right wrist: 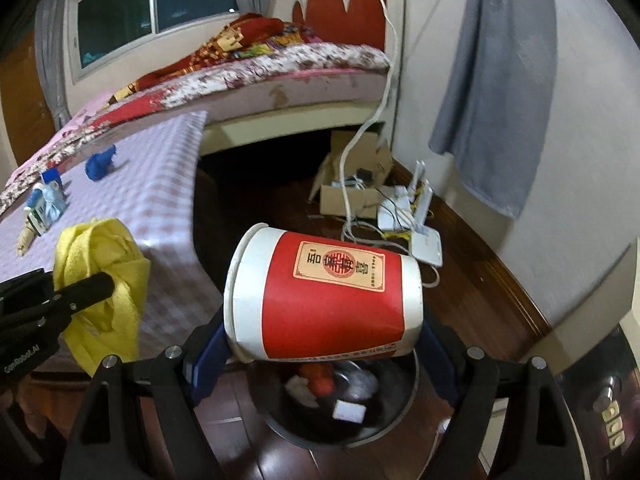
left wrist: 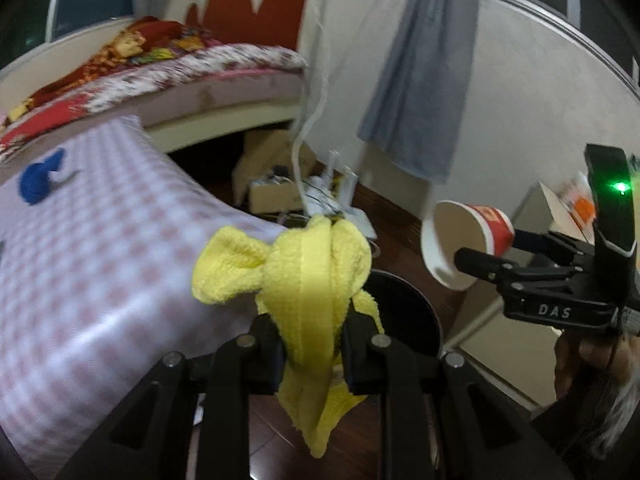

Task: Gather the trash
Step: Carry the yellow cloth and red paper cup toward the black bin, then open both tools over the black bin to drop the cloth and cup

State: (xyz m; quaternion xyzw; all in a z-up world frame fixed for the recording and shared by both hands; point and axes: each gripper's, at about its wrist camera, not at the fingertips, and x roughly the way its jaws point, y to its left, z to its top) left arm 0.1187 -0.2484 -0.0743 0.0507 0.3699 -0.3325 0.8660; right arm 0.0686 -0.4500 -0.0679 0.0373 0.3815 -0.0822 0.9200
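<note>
- The left gripper point(left wrist: 310, 344) is clamped on a yellow cloth point(left wrist: 308, 276); the cloth bunches above the jaws and a tail droops below them at the bottom centre of the left wrist view.
- The right gripper point(right wrist: 320, 344) holds a red and white paper cup point(right wrist: 324, 296) across its jaws. The cup lies sideways, its long axis running left to right in the right wrist view, with the open mouth toward the left of the frame.
- The bin point(right wrist: 400, 420), a dark round container, sits low in the right wrist view, directly under the cup; bits of rubbish already lie inside it.
- In the left wrist view the bin point(left wrist: 404, 312) shows just right of and beyond the cloth, so the cloth hangs by its near rim rather than squarely over it.
- My reading: the cup is the better placed of the two, being right above the opening; letting go there should drop it in, though lying sideways it might catch the rim.
- The cloth likely needs a small carry toward the right of its frame first.
- On the checked tablecloth point(right wrist: 160, 184) at left, a blue scrap point(right wrist: 100, 164) and some wrappers point(right wrist: 42, 208) are not yet collected.
</note>
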